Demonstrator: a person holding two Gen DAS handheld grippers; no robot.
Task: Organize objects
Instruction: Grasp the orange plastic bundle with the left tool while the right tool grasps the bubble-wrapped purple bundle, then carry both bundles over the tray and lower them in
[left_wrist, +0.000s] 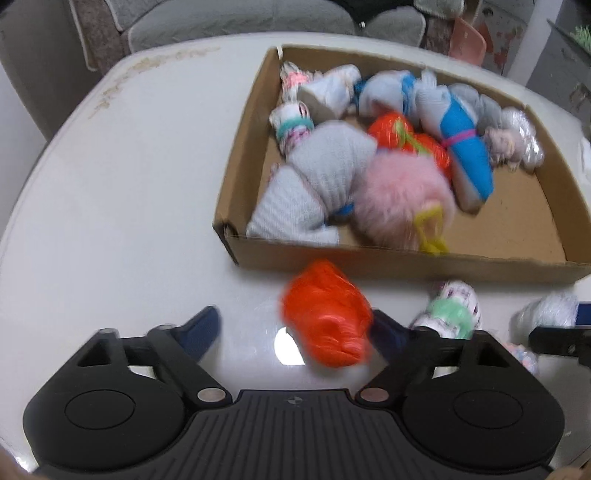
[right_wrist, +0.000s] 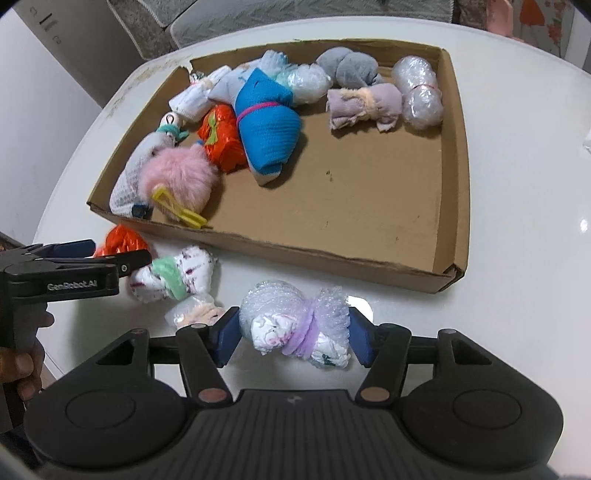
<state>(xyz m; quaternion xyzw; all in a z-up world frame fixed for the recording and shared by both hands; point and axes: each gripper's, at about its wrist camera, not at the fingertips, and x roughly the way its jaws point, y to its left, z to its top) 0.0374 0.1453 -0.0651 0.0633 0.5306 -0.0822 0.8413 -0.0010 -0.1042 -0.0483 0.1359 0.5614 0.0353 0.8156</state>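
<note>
An orange plastic bundle (left_wrist: 327, 314) lies on the white table (left_wrist: 129, 184) between the fingers of my left gripper (left_wrist: 295, 330). Its right side is against the right finger, while the left finger (left_wrist: 203, 328) stands well clear, so the jaws are open. My right gripper (right_wrist: 293, 338) is shut on a bubble-wrap bundle (right_wrist: 280, 321) tied with a purple band, a pad pressing on each end. Beyond both lies a shallow cardboard box (right_wrist: 295, 258) with several tied bundles at its left and back. The right wrist view shows the left gripper (right_wrist: 122, 253) from the side, by the orange bundle (right_wrist: 123, 236).
A white bundle with a green band (right_wrist: 173, 275) and a small clear-wrapped bundle (right_wrist: 195, 314) lie on the table between the two grippers. The box floor (right_wrist: 369, 192) is bare at the front right. A grey sofa (left_wrist: 258, 18) stands behind the table. A hand (right_wrist: 18, 365) holds the left gripper.
</note>
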